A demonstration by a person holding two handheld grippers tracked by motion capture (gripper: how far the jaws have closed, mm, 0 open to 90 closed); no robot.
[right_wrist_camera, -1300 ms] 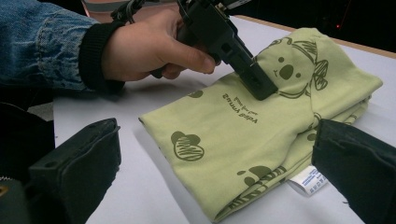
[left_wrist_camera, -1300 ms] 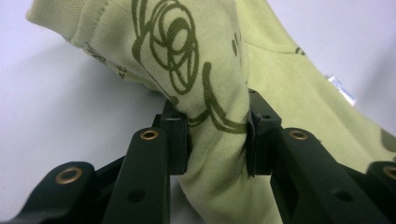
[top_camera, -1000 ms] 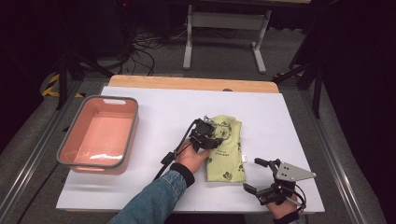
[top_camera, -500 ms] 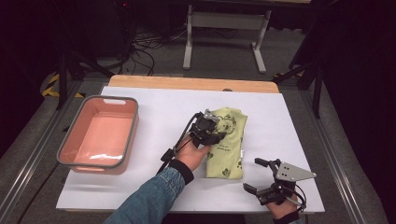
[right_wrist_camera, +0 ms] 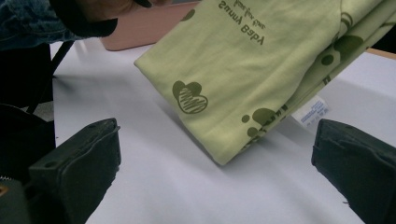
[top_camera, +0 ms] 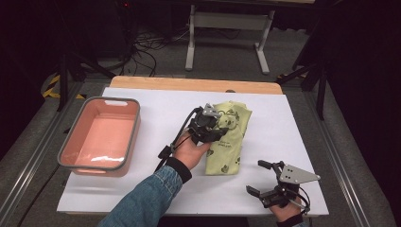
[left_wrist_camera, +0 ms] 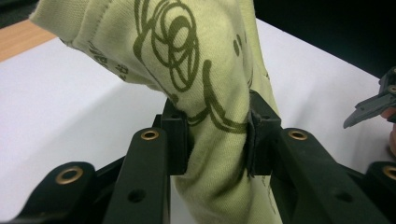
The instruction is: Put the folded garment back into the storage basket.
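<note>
Green garment (left_wrist_camera: 219, 93) pinched between left gripper (left_wrist_camera: 215, 135) fingers (left_wrist_camera: 175, 140).

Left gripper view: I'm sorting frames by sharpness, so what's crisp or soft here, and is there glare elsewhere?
Left gripper view: green cloth print and jaws crisp, the other gripper at the right edge soft. High view: light glare on the pink tub floor, dark surroundings. Right gripper view: near jaws slightly blurred, soft shadow under the cloth.

Tub (top_camera: 101, 137) lies left of the cloth (top_camera: 229, 142) on the table (top_camera: 293, 127).
</note>
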